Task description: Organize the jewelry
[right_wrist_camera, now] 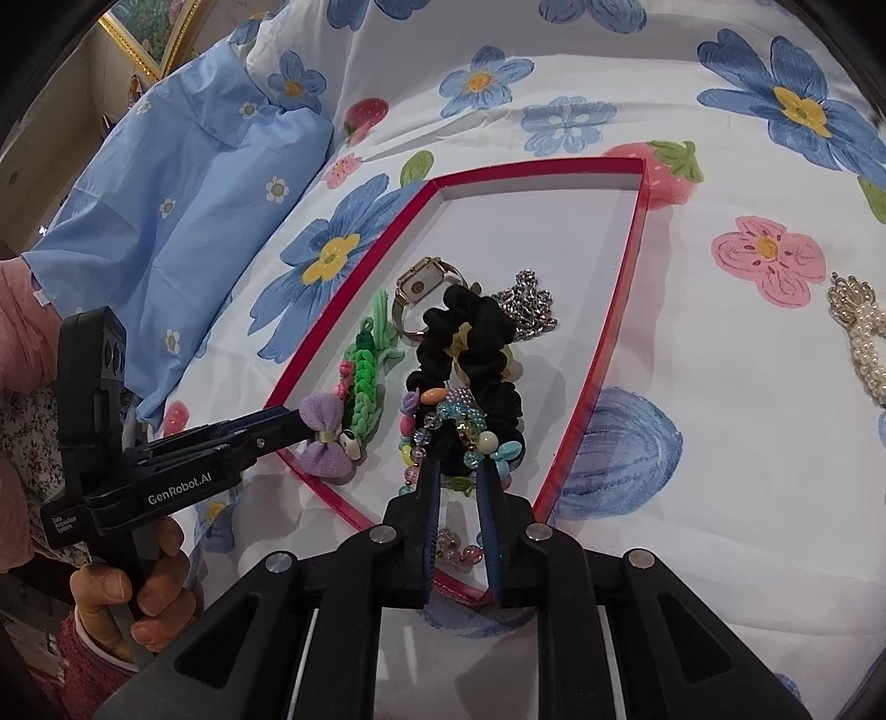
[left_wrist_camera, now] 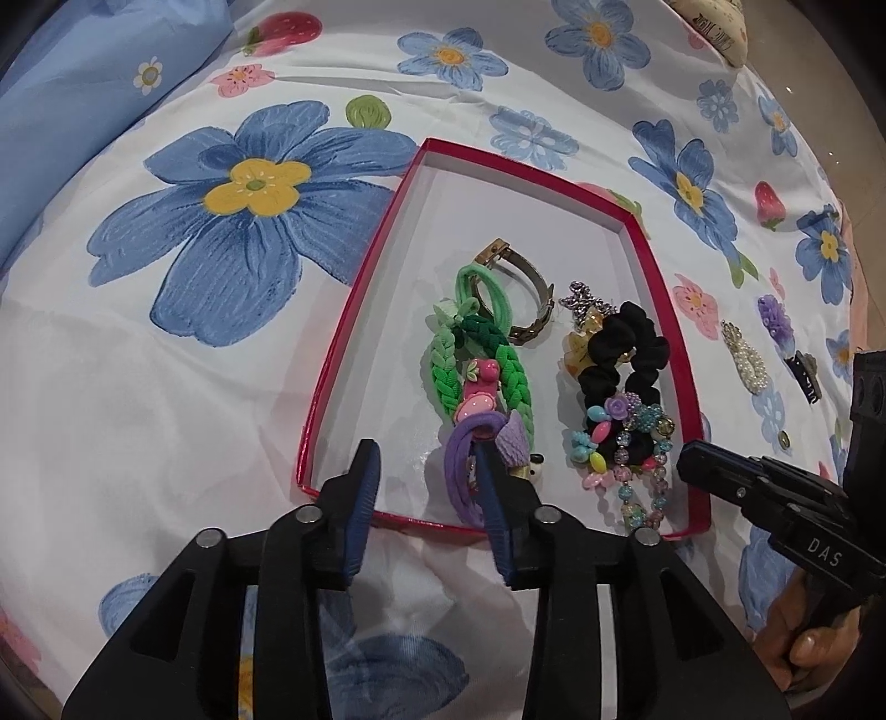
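A red-rimmed white box (left_wrist_camera: pixel 659 310) lies on the floral sheet; it also shows in the right wrist view (right_wrist_camera: pixel 626 288). In it lie green braided hair ties (left_wrist_camera: pixel 443 365), a gold watch (left_wrist_camera: pixel 526 299), a black scrunchie (left_wrist_camera: pixel 626 354), a silver chain (left_wrist_camera: pixel 581 302), a beaded bracelet (left_wrist_camera: pixel 637 443) and a purple hair tie with a bow (left_wrist_camera: pixel 470 459). My left gripper (left_wrist_camera: pixel 426 465) is open over the box's near edge, its right finger beside the purple tie. My right gripper (right_wrist_camera: pixel 459 471) is open, with fingers astride the beaded bracelet (right_wrist_camera: pixel 470 426).
A pearl hair clip (left_wrist_camera: pixel 745 354), a purple flower clip (left_wrist_camera: pixel 775 321) and a dark clip (left_wrist_camera: pixel 805 374) lie on the sheet right of the box. A blue pillow (right_wrist_camera: pixel 183 199) lies at the left. A cream object (left_wrist_camera: pixel 714 22) sits at the far edge.
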